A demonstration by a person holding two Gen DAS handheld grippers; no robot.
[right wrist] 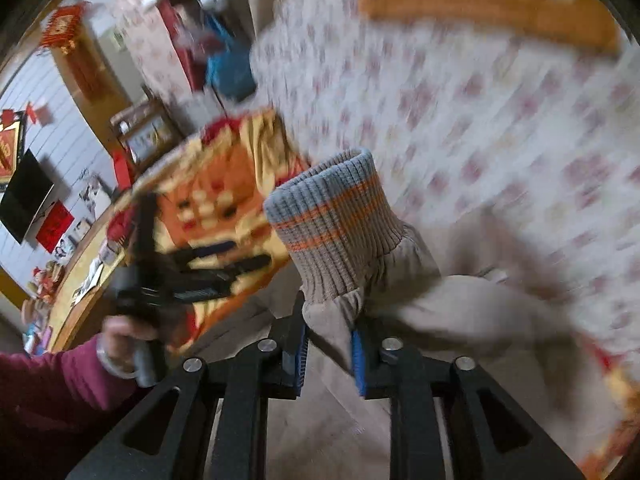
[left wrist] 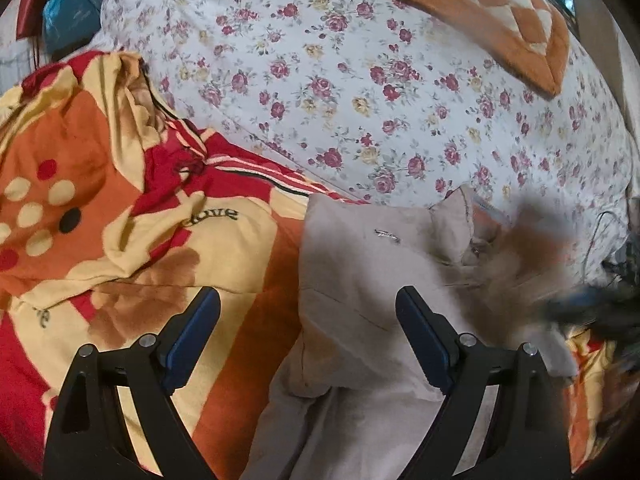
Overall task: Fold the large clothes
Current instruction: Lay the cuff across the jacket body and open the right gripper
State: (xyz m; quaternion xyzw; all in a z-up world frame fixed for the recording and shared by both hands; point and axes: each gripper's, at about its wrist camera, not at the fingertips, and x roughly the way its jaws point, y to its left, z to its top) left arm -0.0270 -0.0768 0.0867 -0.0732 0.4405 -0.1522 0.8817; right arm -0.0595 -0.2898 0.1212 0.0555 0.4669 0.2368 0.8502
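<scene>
Beige jacket [left wrist: 360, 280] lies rumpled, striped ribbed cuff [right wrist: 332, 224] pinched by right claw [right wrist: 330, 344]; left claw [left wrist: 308, 312] spread.

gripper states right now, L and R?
Left tool: open, empty, above the beige jacket.
Right tool: shut on the jacket's sleeve, just below the ribbed cuff.

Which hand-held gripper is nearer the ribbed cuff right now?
Right. The right hand-held gripper is shut on the beige jacket sleeve just below the ribbed cuff; the left hand-held gripper hovers open, apart.
</scene>
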